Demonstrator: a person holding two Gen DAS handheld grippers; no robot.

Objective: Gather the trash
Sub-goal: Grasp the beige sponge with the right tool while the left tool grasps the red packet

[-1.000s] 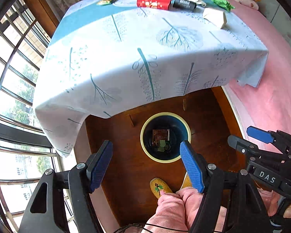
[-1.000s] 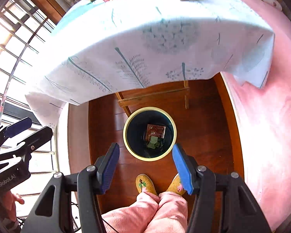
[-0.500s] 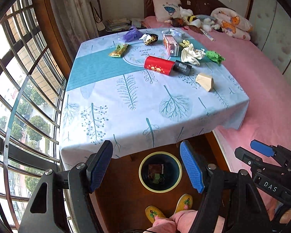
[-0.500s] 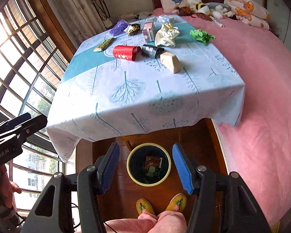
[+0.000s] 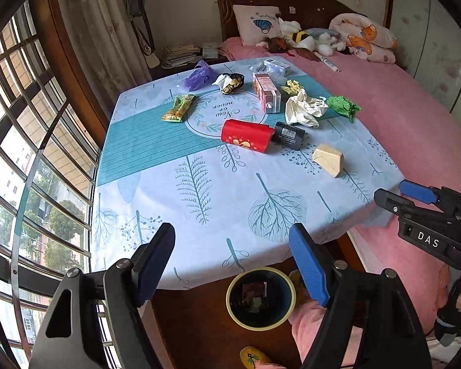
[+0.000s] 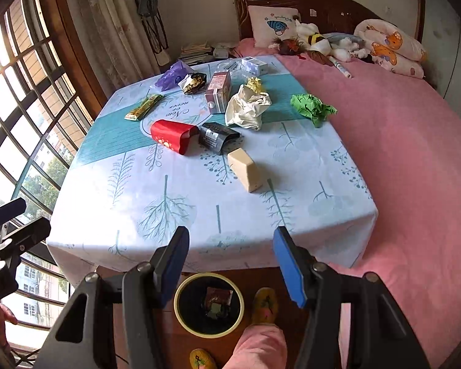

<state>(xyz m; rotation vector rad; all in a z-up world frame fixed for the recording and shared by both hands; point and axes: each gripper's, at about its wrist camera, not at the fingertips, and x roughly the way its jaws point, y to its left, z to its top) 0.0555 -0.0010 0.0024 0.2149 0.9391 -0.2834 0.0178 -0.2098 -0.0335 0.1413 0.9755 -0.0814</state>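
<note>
- The table (image 5: 199,203), under its leaf-print cloth, is the landmark: all the uncollected trash lies on its far half, and the bin (image 5: 260,298) stands on the floor below its near edge, a few scraps already inside. The overhanging cloth partly shades the bin's mouth, so a piece released from too far back could land on the cloth or the floor.
- The left gripper (image 5: 232,259) hangs over the near edge with its jaws spread wide and nothing between them; the right gripper (image 6: 230,261) is likewise wide apart and empty. Working close together, they could knock into each other if both reach for the same cluster.
- The red box (image 6: 172,135) touches the black packet (image 6: 216,136) near the table's middle; a careless grab may drag both, or crush the box's open end.
- The crumpled white paper (image 6: 246,109) and green paper (image 6: 312,107), further back, are likely springy and may slip free.
- The beige block (image 6: 246,169), nearest the grippers, looks smooth and angled, so it could twist out of a pinch.
</note>
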